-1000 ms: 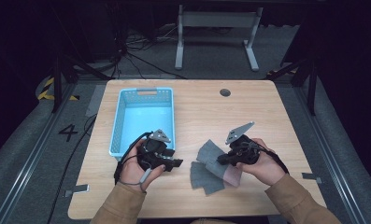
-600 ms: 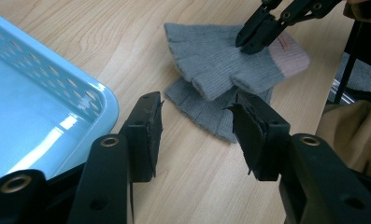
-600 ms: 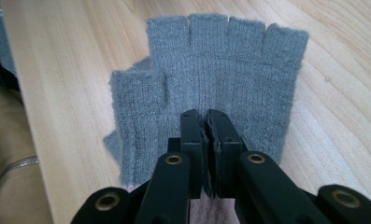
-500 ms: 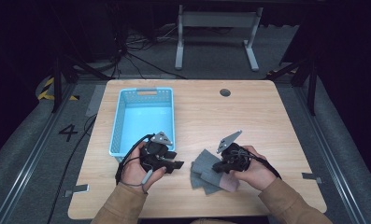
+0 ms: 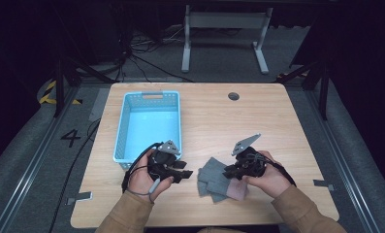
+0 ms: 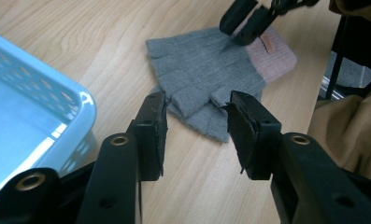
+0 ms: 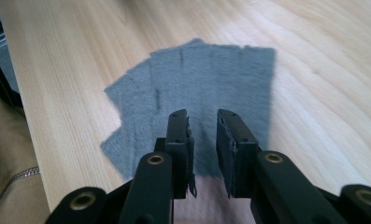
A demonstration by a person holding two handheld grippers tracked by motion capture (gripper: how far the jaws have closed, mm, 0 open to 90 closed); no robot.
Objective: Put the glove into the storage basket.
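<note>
A wooden table [image 5: 277, 126] fills the scene from above, with a light blue basket [image 5: 127, 128] standing on its left half, long side running away from the person, nothing visible inside it. At the near edge, between the person's two hands, lie grey fingerless gloves [image 5: 214, 178], one stacked partly on the other, their pink cuffs [image 5: 236, 190] toward the right and their cut-off finger ends toward the left; they sit on bare wood, just to the right of the basket's near corner and apart from it. In the left gripper view the upper glove [image 6: 206, 70] lies flat with its ribbed knit showing, a small tag on the pink cuff [image 6: 277, 51], and the basket's rim [image 6: 80, 100] curves in at the left. The left gripper [image 5: 185, 174], held in a tan-sleeved hand, points rightward at the gloves; its jaws stand wide apart with nothing between them, their tips just short of the gloves' finger ends in its own view [image 6: 195, 122]. The right gripper [image 5: 227, 173] points leftward and sits over the cuff end of the gloves; in the left gripper view its tips [image 6: 241, 21] are down at the upper glove, near where grey meets pink. In its own view the right gripper [image 7: 203, 122] hovers low over the grey knit [image 7: 211, 74], its jaws partly closed with a narrow gap between them, and no fabric is seen pinched in that gap.
</note>
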